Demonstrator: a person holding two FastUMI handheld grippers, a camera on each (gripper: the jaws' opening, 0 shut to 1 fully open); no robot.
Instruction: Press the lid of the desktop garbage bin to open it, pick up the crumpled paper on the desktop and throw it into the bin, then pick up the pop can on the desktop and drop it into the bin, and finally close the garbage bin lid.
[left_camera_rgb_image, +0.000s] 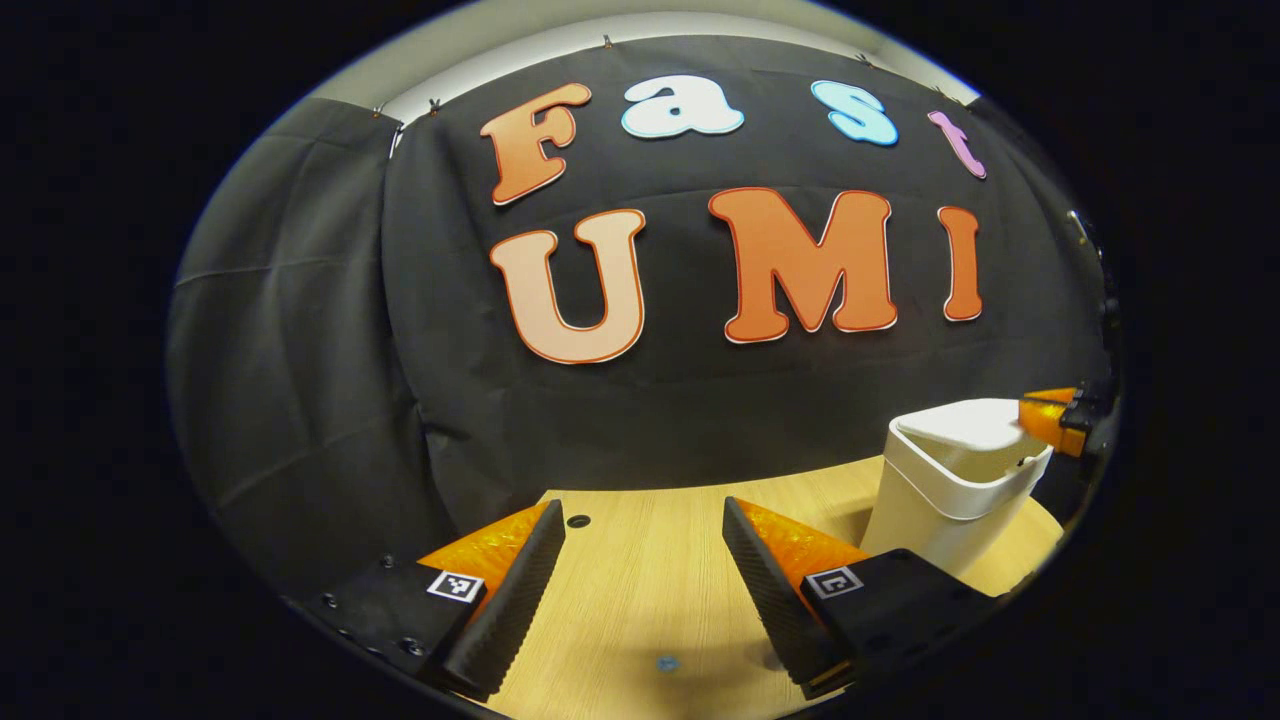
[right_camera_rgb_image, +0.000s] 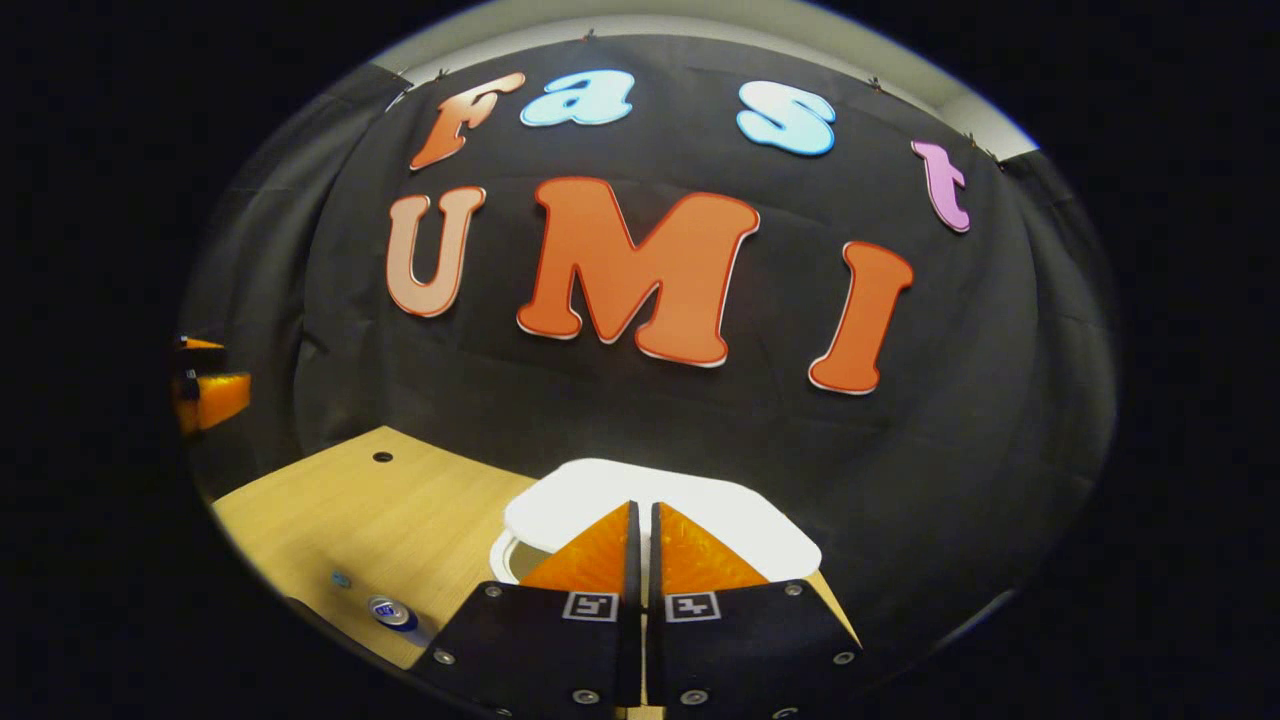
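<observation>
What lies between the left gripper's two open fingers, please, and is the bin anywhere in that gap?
In the left gripper view, just bare wooden tabletop lies between the left gripper's fingers. The white bin stands outside the gap, off to the right.

Light wood table (left_camera_rgb_image: 650, 590) with a white garbage bin (left_camera_rgb_image: 950, 490) standing on the right (lid down) and a pop can (right_camera_rgb_image: 392, 612) upright near its left.

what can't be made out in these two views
- Right gripper view: whether the right gripper touches the bin lid; its own fingers hide the contact.
- Right gripper view: pop can, cut off by the edge.
- Left gripper view: right gripper's far end, cut off at the edge.
</observation>
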